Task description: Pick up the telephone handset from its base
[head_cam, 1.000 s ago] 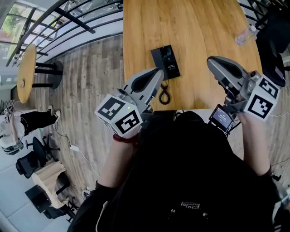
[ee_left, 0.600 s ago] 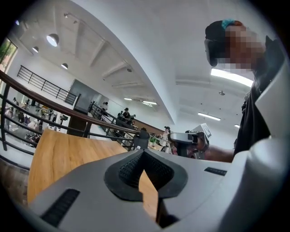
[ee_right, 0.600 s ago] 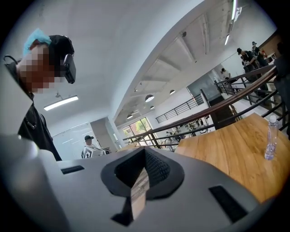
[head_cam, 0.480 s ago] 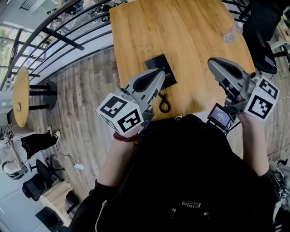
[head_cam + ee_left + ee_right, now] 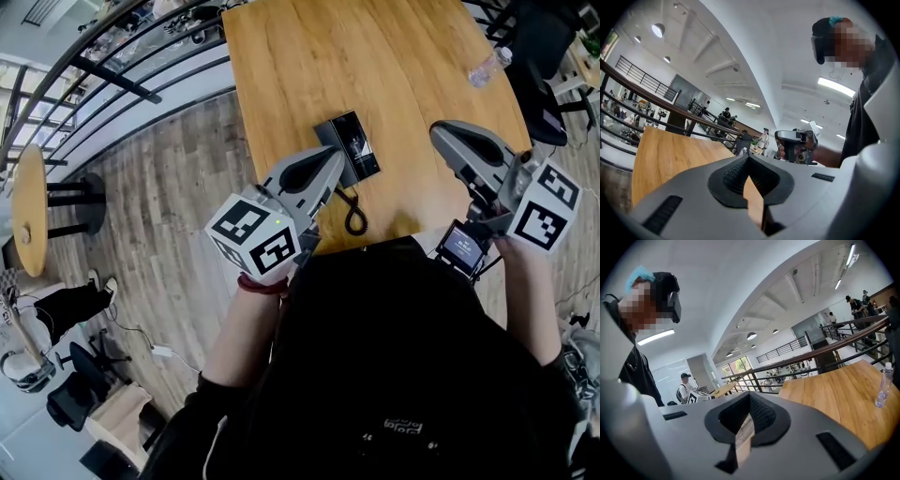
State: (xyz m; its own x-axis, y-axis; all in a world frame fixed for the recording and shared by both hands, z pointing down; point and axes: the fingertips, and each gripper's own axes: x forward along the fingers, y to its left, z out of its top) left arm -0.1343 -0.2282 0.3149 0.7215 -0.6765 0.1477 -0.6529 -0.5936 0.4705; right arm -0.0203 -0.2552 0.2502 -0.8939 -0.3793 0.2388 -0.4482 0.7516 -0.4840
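The telephone (image 5: 354,142) sits on the wooden counter (image 5: 375,56), toward its near edge, a dark oblong whose long axis runs away from the person and leans a little to the right. Its black coiled cord (image 5: 354,214) trails from the near end toward the counter's edge. The handset appears to rest on the base, but from above the 2 merge into 1 dark shape, so I cannot tell where the handset ends.

The left tongs (image 5: 334,156) are the nearer: in the head view their tip overlaps the telephone's near left corner, so the telephone lies just ahead and slightly to their right. Whether the tip touches it or hangs above it cannot be told. The right tongs (image 5: 439,131) stand well apart to the telephone's right, over bare wood.

Both pairs are pressed together and hold nothing; each gripper view shows only a sliver of wood between the dark pads. I judge the left tongs must spread before they can take the handset.

Neither gripper view shows the telephone; both look level across the counter. A water bottle (image 5: 489,66) lies at the far right.
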